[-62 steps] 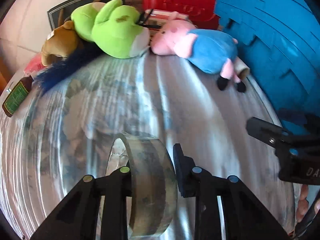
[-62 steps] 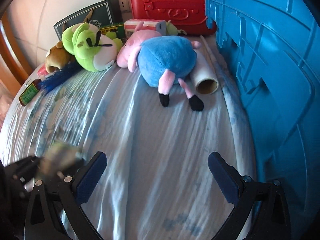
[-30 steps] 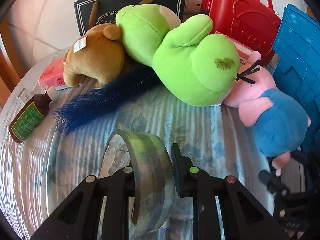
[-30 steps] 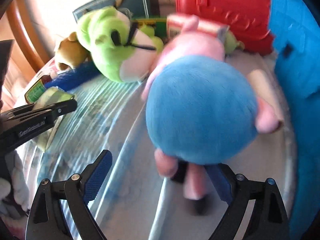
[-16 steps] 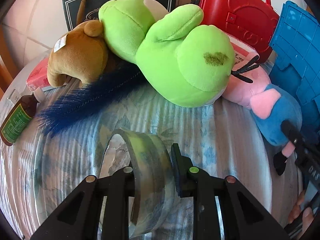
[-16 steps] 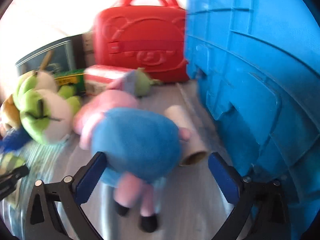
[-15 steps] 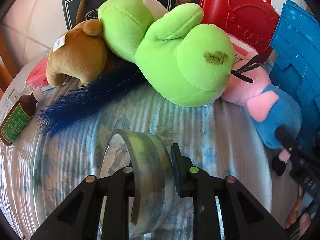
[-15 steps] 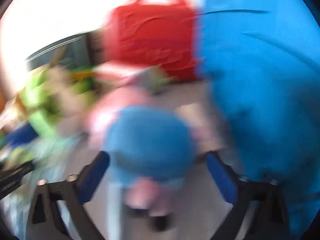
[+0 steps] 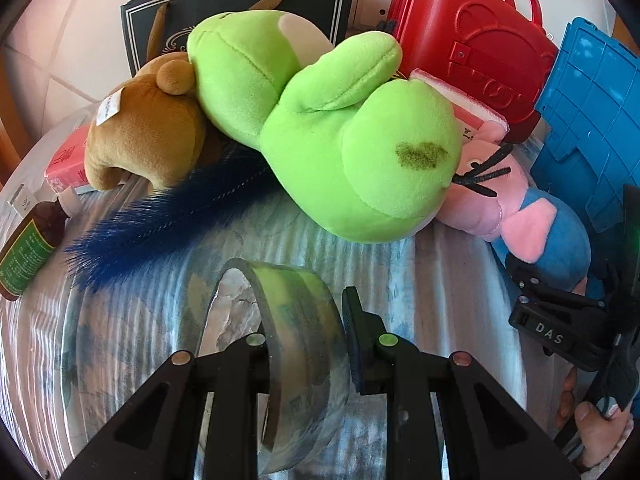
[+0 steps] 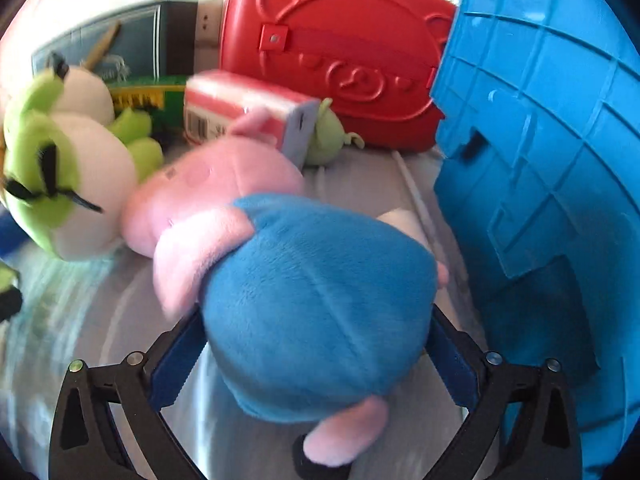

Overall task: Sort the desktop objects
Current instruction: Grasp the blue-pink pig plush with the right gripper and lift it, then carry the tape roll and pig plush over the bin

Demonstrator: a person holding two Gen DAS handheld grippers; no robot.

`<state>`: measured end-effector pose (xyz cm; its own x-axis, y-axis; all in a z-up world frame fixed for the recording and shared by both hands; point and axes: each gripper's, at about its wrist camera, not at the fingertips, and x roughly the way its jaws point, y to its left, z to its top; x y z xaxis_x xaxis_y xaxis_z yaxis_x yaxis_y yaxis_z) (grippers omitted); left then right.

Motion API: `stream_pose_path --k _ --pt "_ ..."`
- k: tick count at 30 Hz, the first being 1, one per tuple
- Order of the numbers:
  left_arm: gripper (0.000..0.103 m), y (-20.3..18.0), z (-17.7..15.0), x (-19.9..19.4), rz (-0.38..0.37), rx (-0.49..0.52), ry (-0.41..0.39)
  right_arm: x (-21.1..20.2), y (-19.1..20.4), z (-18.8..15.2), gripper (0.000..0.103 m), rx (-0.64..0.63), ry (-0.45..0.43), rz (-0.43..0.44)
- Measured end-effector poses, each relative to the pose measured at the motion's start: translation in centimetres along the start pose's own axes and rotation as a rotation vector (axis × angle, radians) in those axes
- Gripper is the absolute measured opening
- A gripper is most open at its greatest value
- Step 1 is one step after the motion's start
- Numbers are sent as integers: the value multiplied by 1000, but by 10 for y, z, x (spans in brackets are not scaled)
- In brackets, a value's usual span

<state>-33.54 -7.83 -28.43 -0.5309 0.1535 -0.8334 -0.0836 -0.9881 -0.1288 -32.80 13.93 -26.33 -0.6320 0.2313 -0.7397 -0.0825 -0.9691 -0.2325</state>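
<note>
My left gripper is shut on a roll of clear tape, held just above the blue-patterned tablecloth. My right gripper is open, its two blue pads on either side of the blue body of a pink pig plush that lies on the cloth. I cannot tell whether the pads touch it. The pig plush and the right gripper also show at the right of the left wrist view. A green frog plush lies beyond the tape.
A blue crate stands close on the right. A red case, a red-and-white box and a dark framed box line the back. A brown plush, a blue feather and a brown bottle lie left.
My right gripper has moved forward around the pig plush, which now fills the gap between its pads. My left gripper holds the tape almost still.
</note>
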Motion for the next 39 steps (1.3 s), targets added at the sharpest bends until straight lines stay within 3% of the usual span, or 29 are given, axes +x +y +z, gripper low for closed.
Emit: stream_pose_path --k 3,4,7,13,19,26,34,39 --pt "21 -3 -2 -1 -1 15 -1 8 -3 -2 102 16 -29 7" --pt "21 -4 -2 -3 -2 20 -2 9 -6 -2 94 30 -32 8" --pt "21 -7 -4 -11 -3 30 -8 1 -12 -1 83 63 -49 31" --pt "21 -11 -8 -46 -3 35 -58 -41 -17 -3 80 89 -93 86" --pt "21 -24 -10 -98 17 55 -150 -103 -14 -1 80 81 -191 107" --pt "21 -36 -19 -183 29 84 -283 -204 -16 -1 80 79 -332 101" --pt "21 -75 -22 -270 -1 140 -414 -314 -50 -7 81 114 -473 31" --pt "21 -122 -19 -318 -59 198 -505 -374 -91 -16 81 160 -549 -34"
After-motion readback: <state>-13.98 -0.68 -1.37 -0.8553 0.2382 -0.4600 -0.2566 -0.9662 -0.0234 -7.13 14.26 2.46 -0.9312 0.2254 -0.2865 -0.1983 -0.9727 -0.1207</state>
